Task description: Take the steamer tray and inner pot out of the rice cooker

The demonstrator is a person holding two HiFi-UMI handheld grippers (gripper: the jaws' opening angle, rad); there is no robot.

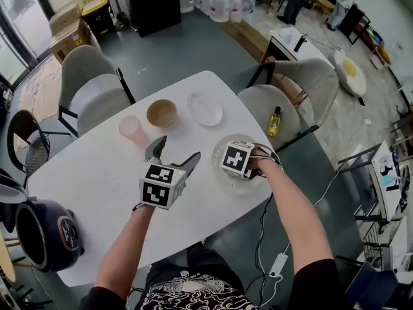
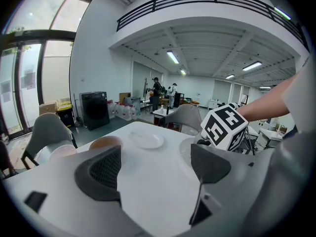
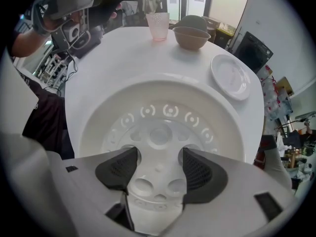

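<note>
The white steamer tray (image 1: 226, 181) lies flat on the white table (image 1: 97, 192) near its right edge. My right gripper (image 1: 248, 172) points straight down into it. In the right gripper view the tray's holed floor (image 3: 163, 112) fills the middle, and the right gripper (image 3: 159, 166) stands open over it with only a small bump between the pads. My left gripper (image 1: 174, 152) hovers over the table's middle, open and holding nothing (image 2: 157, 164). The dark rice cooker (image 1: 55, 237) sits at the table's near left corner with its lid up. I cannot see whether the inner pot is inside.
A pink cup (image 1: 131, 128), a brown bowl (image 1: 161, 113) and a white plate (image 1: 204, 108) stand on the far half of the table. Grey chairs (image 1: 90, 82) ring the table; one (image 1: 271, 108) holds a yellow bottle (image 1: 275, 122). A cable (image 1: 277, 263) trails on the floor.
</note>
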